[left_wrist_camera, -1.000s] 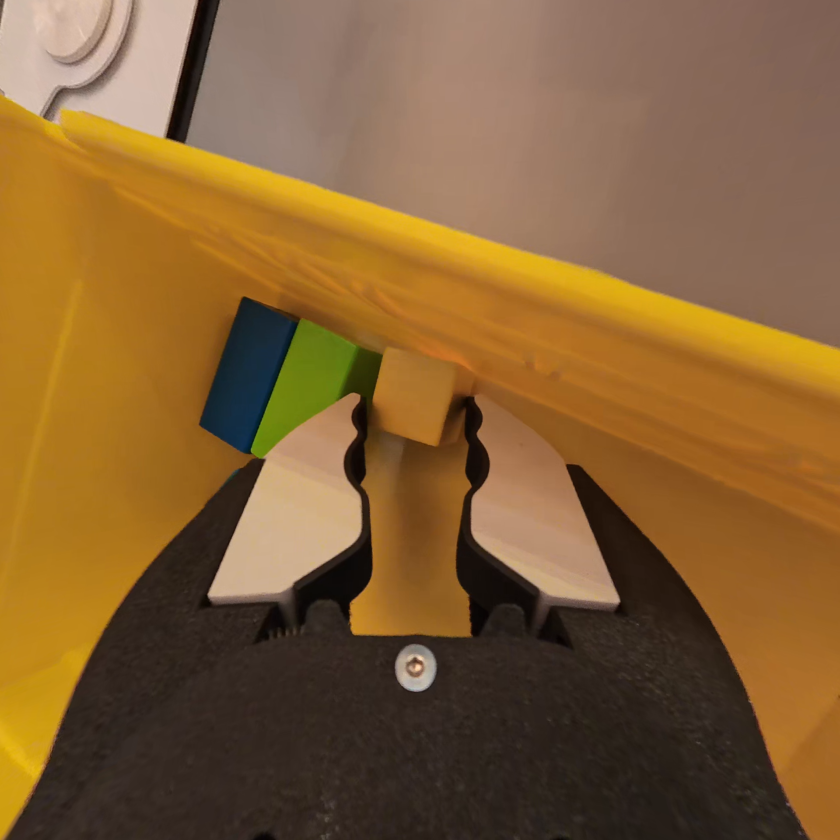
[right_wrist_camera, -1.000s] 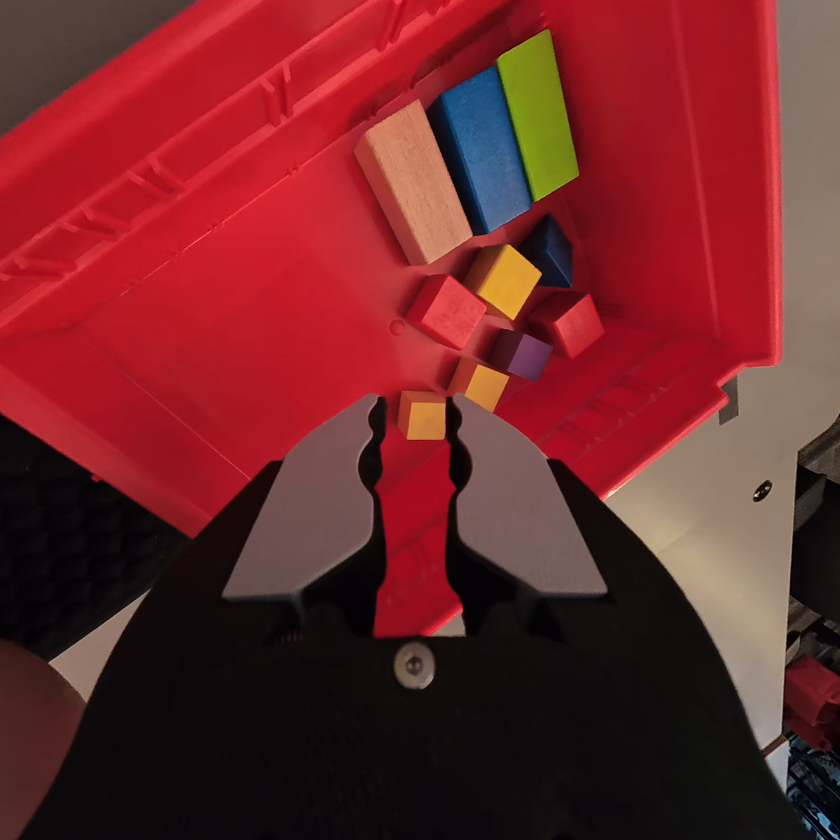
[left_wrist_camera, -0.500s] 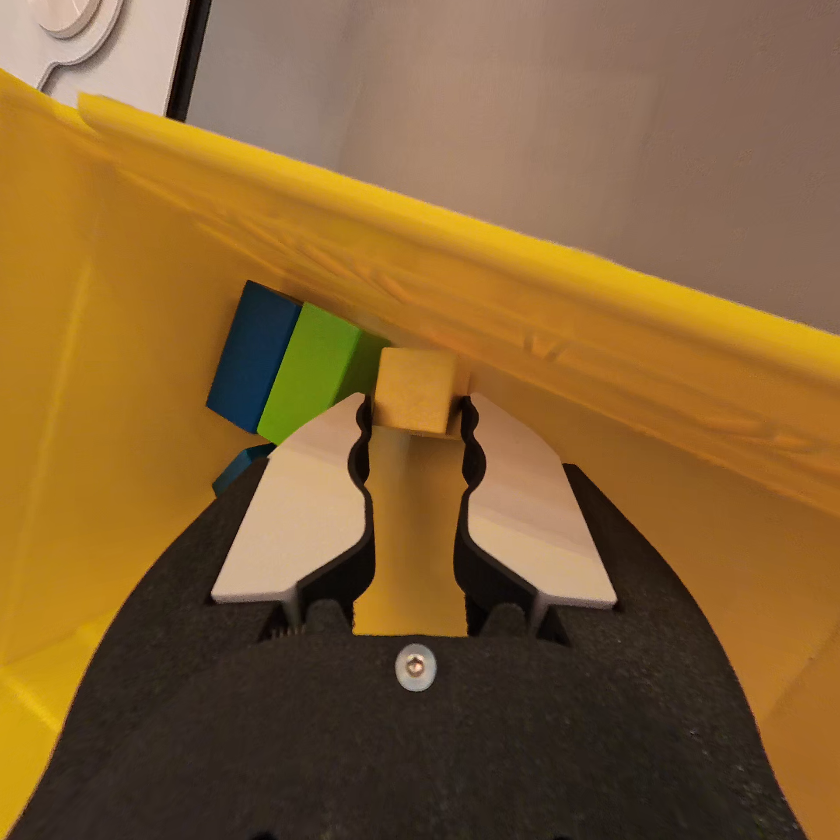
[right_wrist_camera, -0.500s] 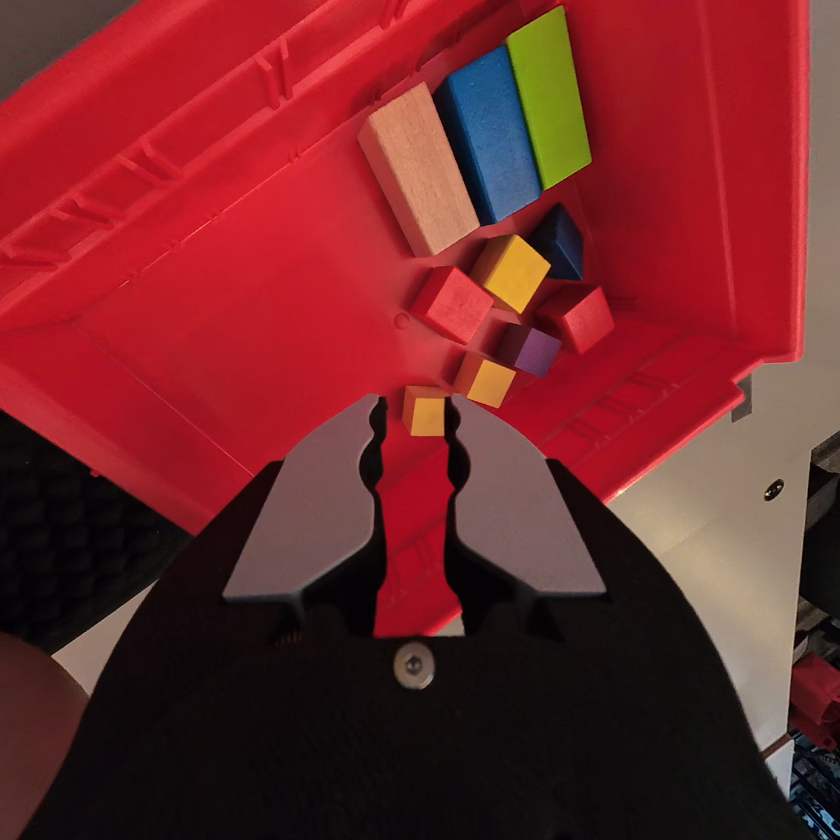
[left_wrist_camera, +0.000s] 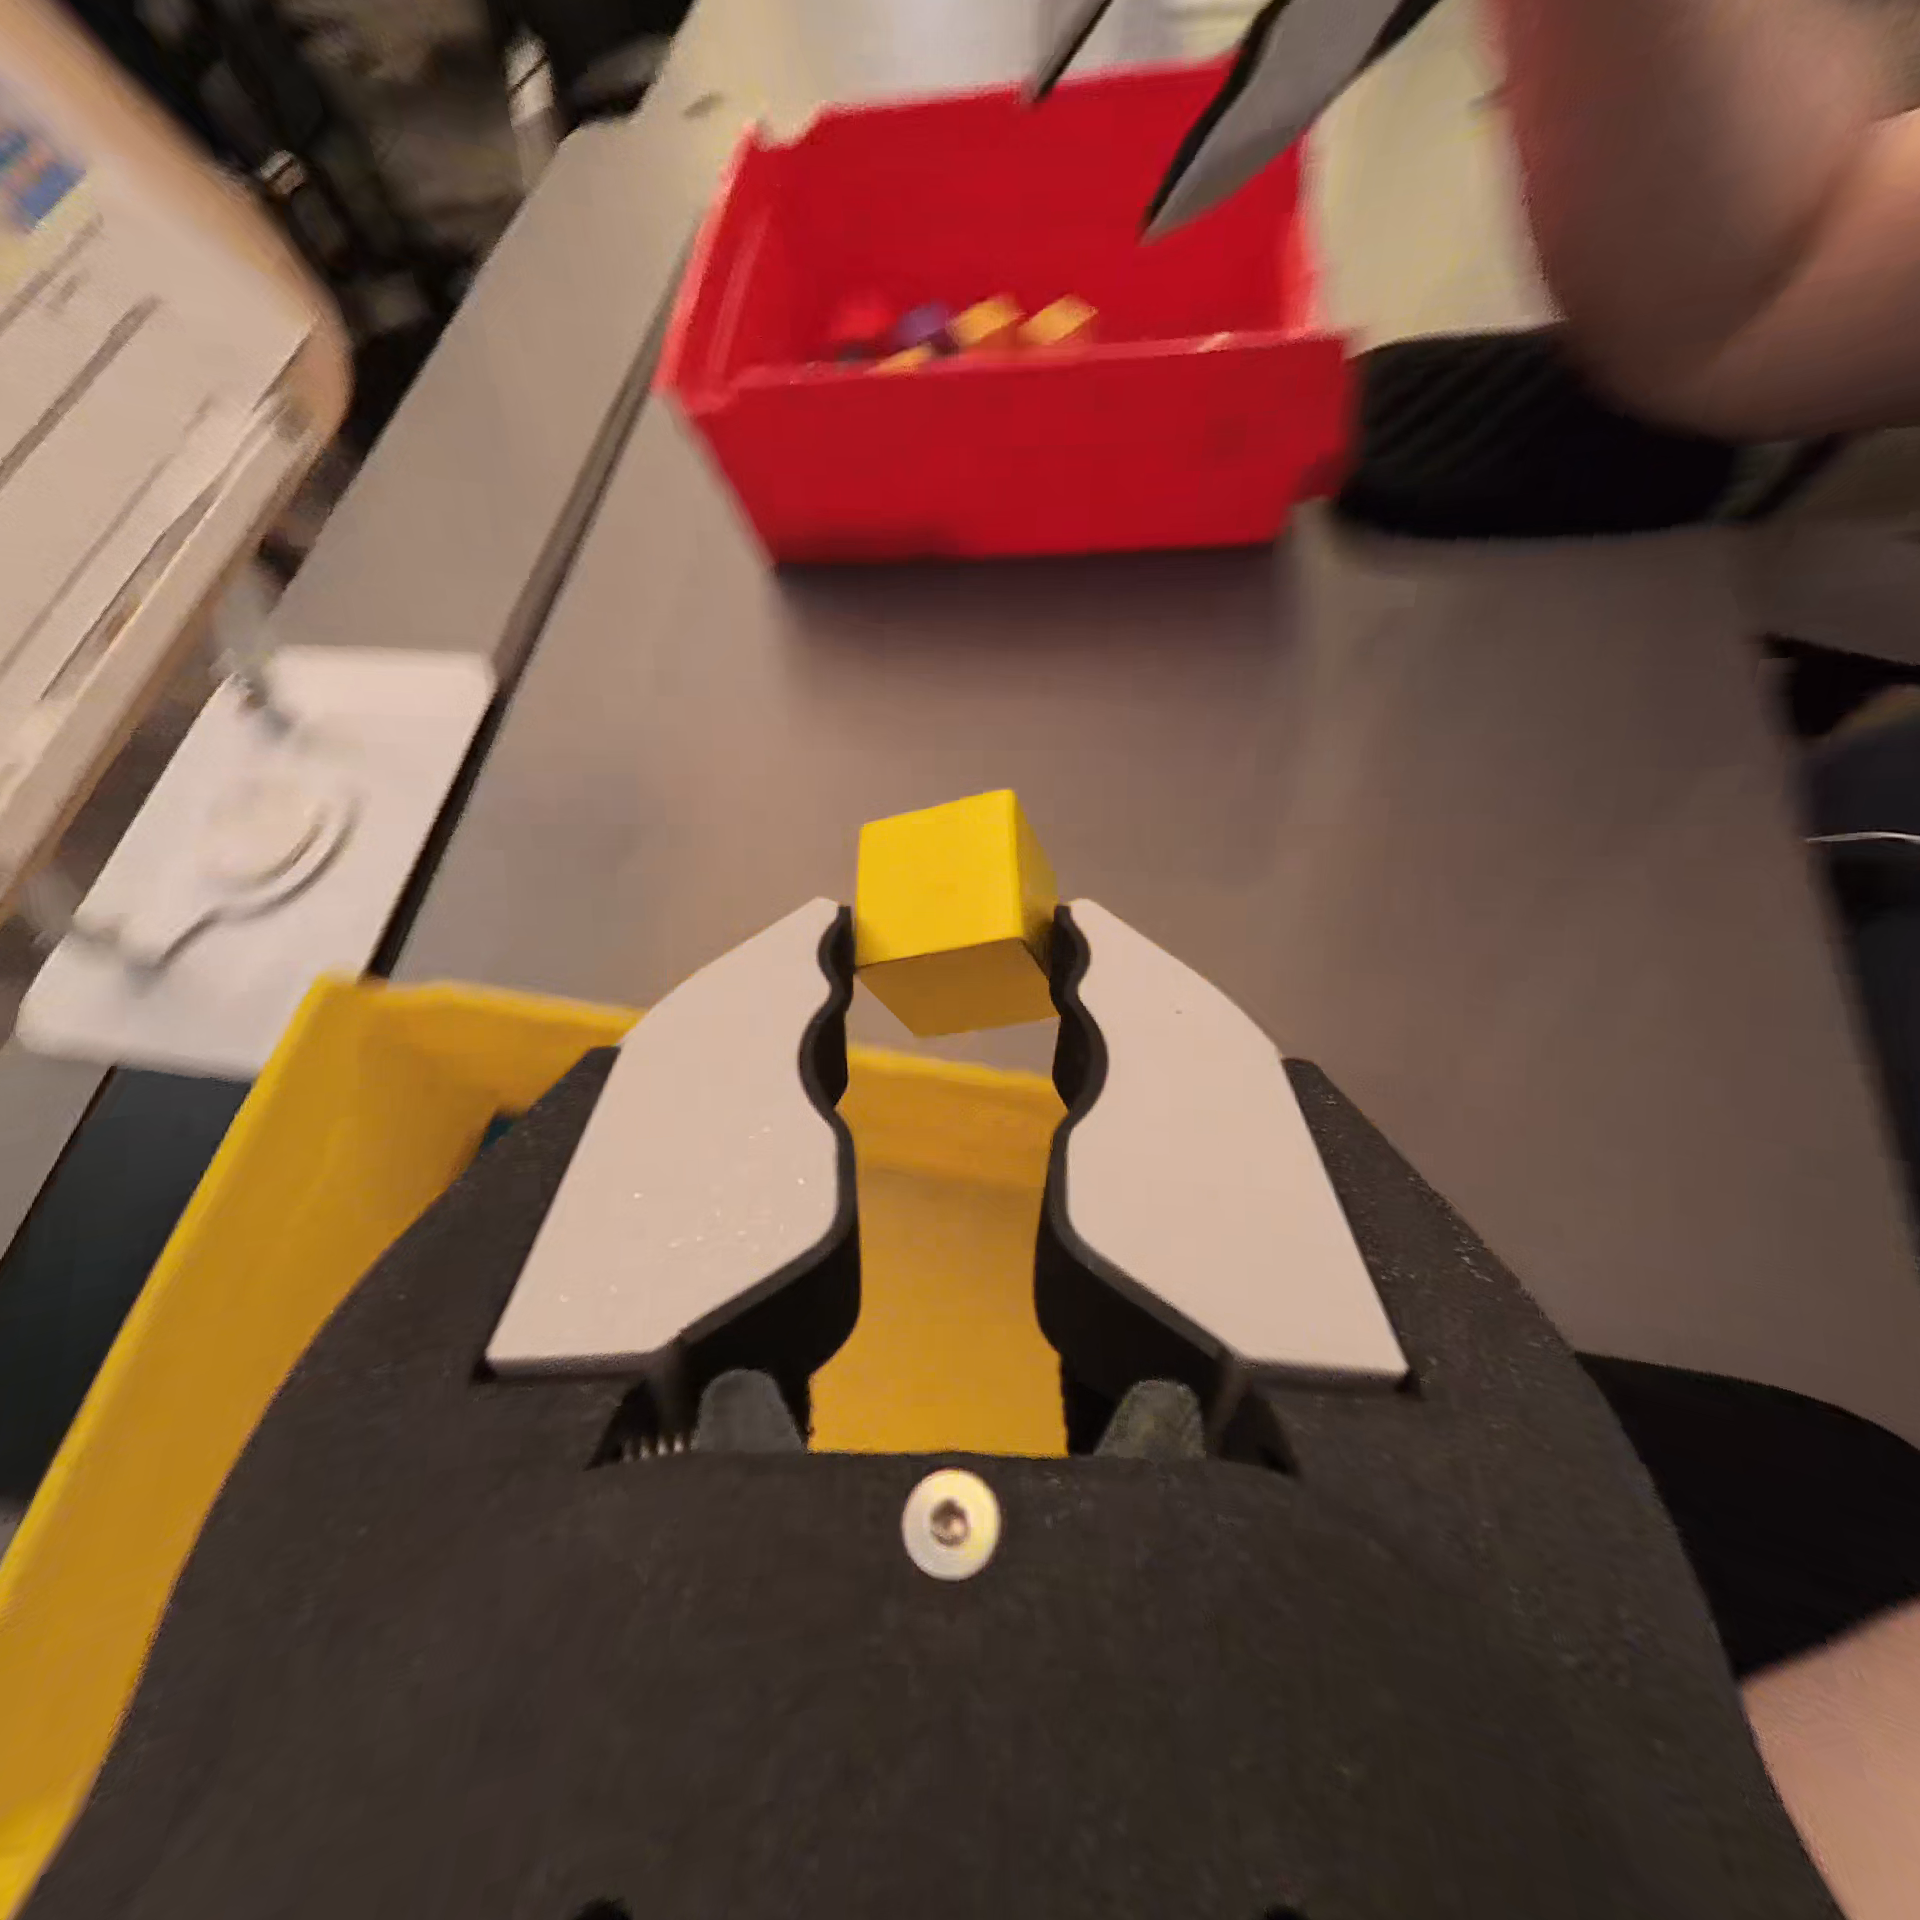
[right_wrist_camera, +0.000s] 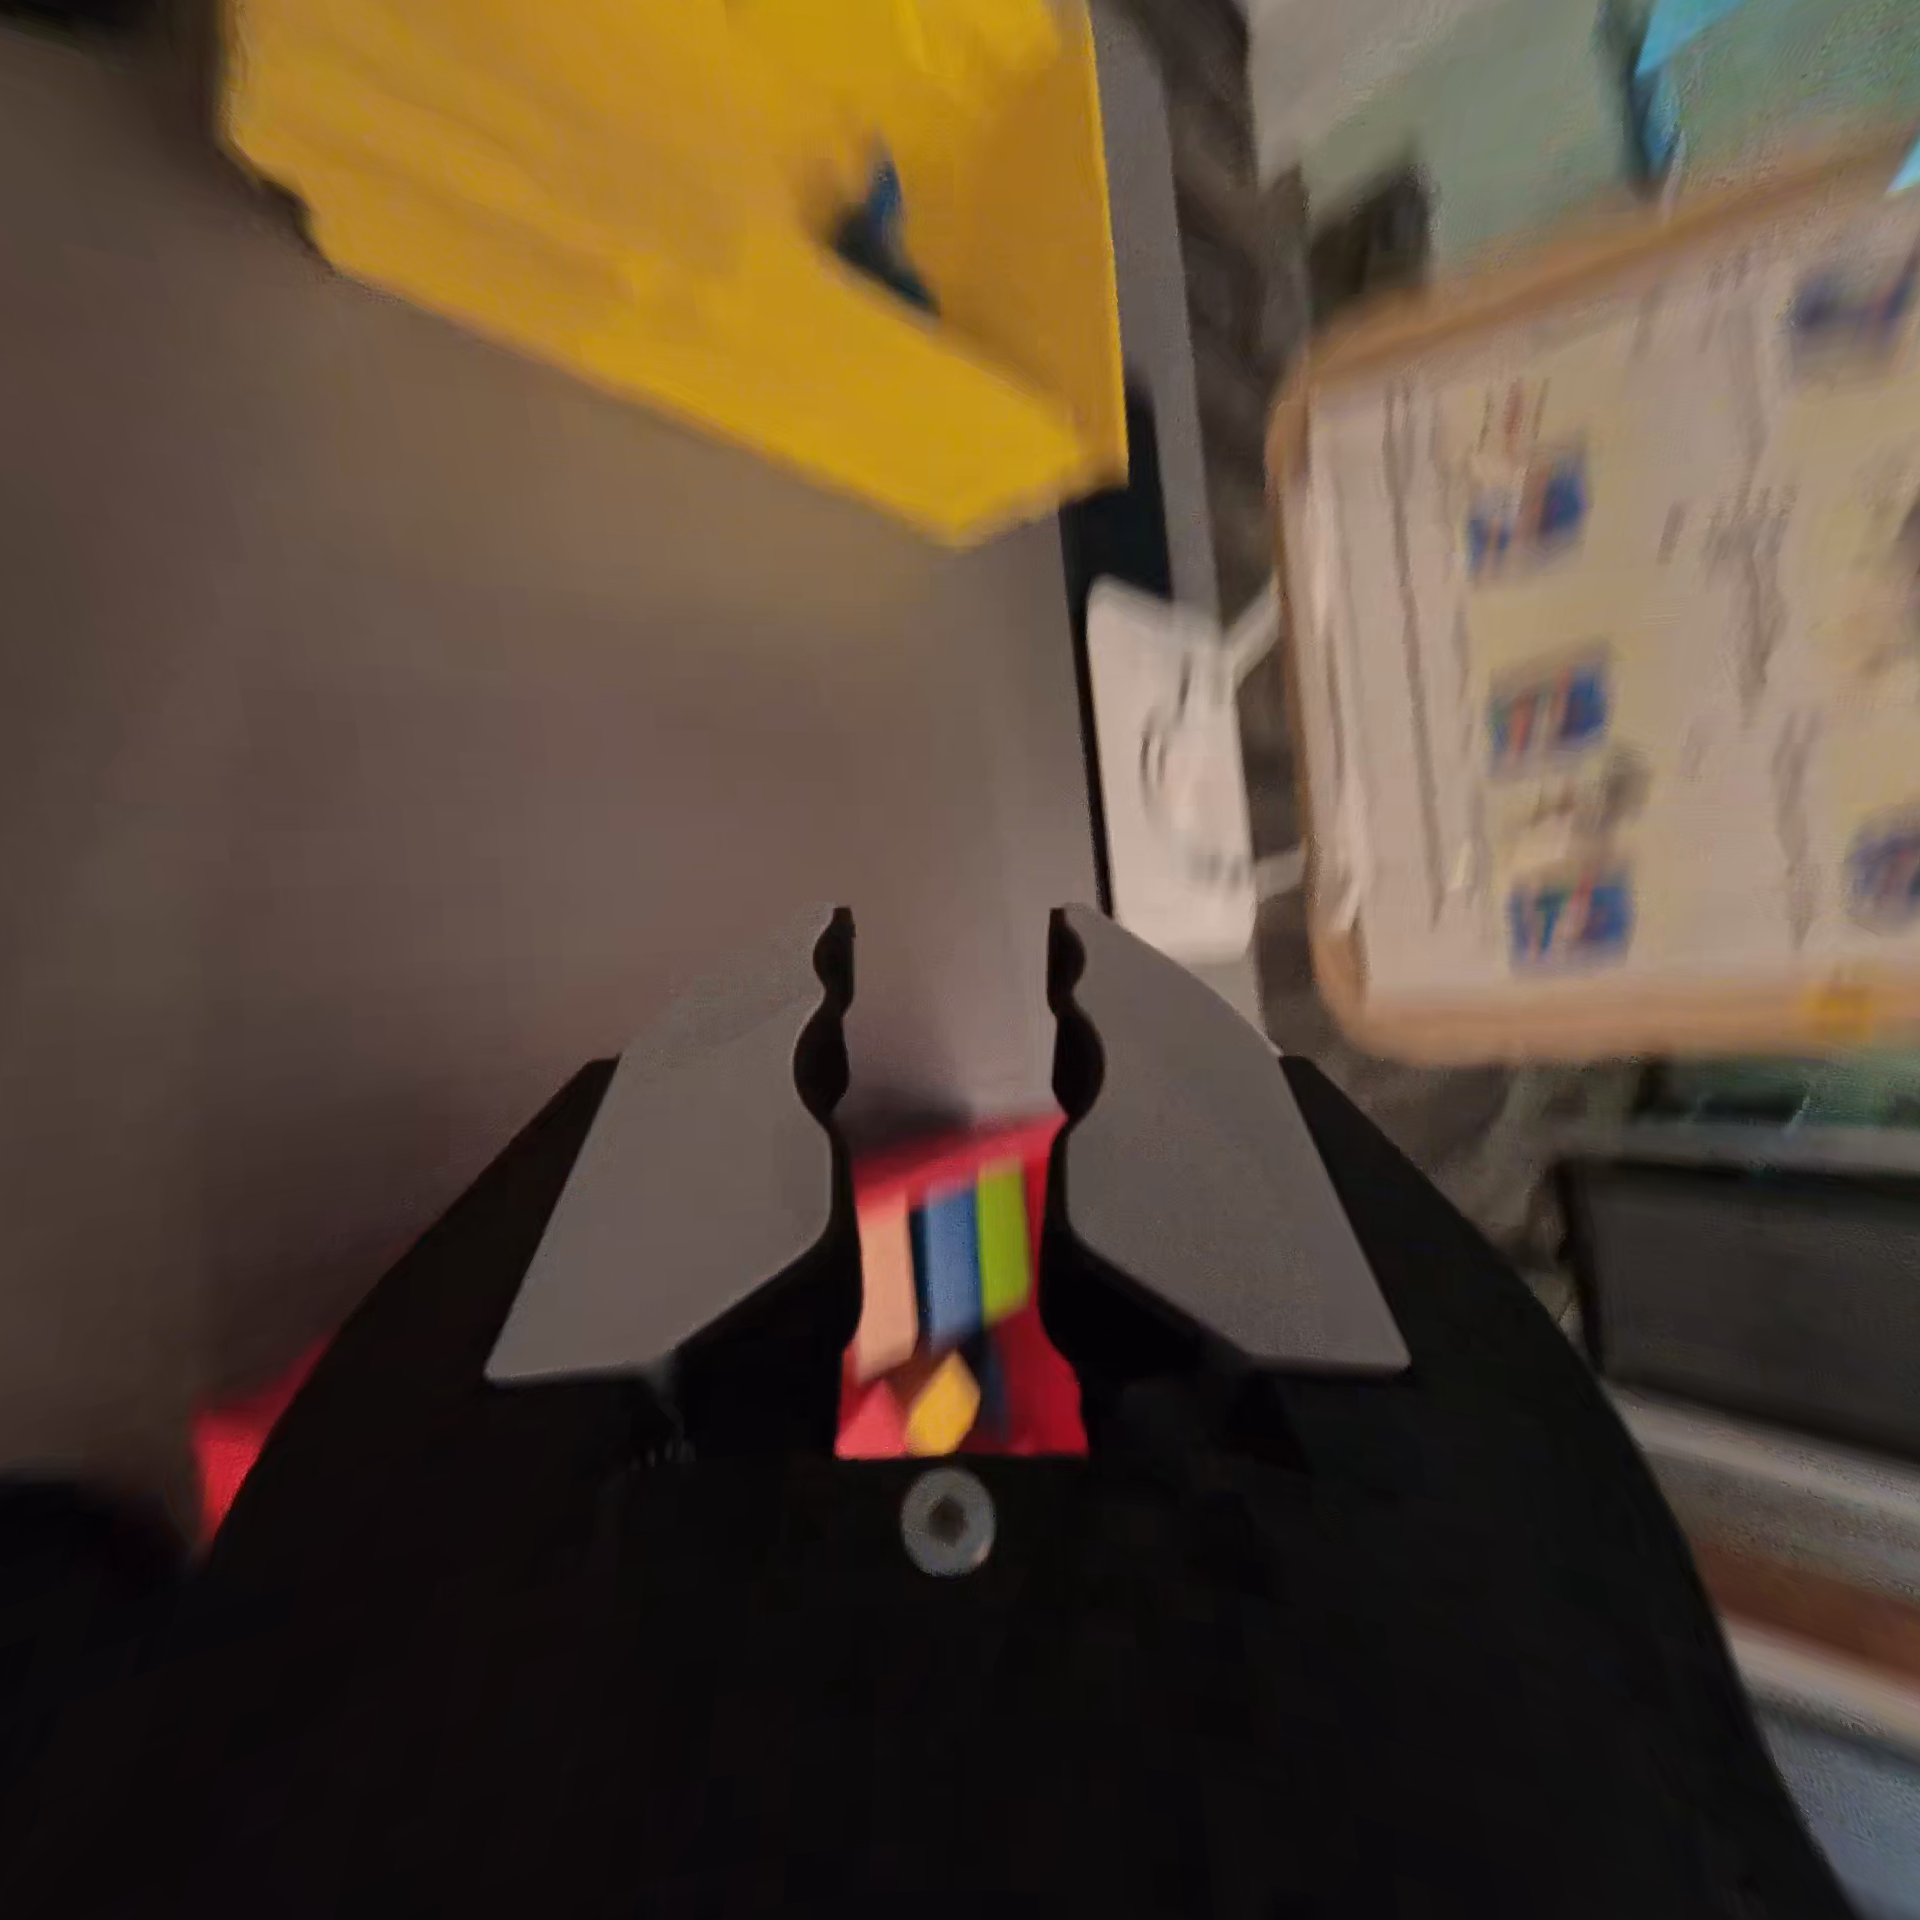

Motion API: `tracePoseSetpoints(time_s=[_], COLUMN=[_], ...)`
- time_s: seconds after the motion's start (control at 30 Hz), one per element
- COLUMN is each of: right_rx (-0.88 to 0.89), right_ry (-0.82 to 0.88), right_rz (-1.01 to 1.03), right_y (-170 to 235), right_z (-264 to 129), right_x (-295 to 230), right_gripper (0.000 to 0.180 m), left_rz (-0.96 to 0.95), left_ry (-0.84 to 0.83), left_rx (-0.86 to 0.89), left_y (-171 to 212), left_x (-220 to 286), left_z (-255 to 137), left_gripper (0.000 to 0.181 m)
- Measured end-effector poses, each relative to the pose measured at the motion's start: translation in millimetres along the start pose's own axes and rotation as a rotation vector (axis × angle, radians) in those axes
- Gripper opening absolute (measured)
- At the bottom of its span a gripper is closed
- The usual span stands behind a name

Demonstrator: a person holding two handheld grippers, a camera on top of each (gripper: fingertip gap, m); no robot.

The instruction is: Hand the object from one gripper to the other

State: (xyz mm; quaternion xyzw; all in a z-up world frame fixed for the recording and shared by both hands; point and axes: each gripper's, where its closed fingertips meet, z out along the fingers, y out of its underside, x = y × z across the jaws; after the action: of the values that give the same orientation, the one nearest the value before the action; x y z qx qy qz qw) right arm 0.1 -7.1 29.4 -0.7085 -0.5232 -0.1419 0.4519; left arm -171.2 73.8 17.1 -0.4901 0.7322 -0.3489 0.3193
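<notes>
My left gripper (left_wrist_camera: pixel 951 925) is shut on a yellow cube (left_wrist_camera: pixel 940 894) and holds it tilted in the air, above the near wall of the yellow bin (left_wrist_camera: pixel 312 1143). My right gripper (right_wrist_camera: pixel 951 925) is open and empty, raised over the grey table (right_wrist_camera: pixel 468 779). Its fingertips (left_wrist_camera: pixel 1195 156) show at the top of the left wrist view, above the red bin (left_wrist_camera: pixel 997 457). The right wrist view is blurred by motion. In it the yellow bin (right_wrist_camera: pixel 675 260) lies ahead.
The red bin holds several coloured blocks (left_wrist_camera: pixel 987 327); wood, blue and green bars (right_wrist_camera: pixel 956 1247) show between my right fingers. A pale printed box (left_wrist_camera: pixel 104 416) and a white plate (left_wrist_camera: pixel 260 831) are left of the table. A hand (left_wrist_camera: pixel 1714 208) is at the top right.
My left gripper has lifted the yellow cube out of the yellow bin and now faces the red bin. My right gripper has swung up from the red bin toward the yellow bin.
</notes>
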Motion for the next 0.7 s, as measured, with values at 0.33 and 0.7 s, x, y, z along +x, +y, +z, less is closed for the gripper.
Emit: tracePoseSetpoints(time_s=[0.33,0.7], right_rx=[0.417,0.378], right_ry=[0.27,0.279], right_rz=[-0.377,-0.418], right_y=[-132.8,-133.7], right_z=[15.5,24.6], right_x=[-44.9,-53.4], right_gripper=[0.055,0.034], left_rz=[0.135,0.138], left_ry=[0.33,0.352], left_rx=[0.243,0.225], left_y=[-70.8,-71.9], left_x=[73.9,79.5], left_z=[12.2,28.1], left_gripper=[0.035,0.036])
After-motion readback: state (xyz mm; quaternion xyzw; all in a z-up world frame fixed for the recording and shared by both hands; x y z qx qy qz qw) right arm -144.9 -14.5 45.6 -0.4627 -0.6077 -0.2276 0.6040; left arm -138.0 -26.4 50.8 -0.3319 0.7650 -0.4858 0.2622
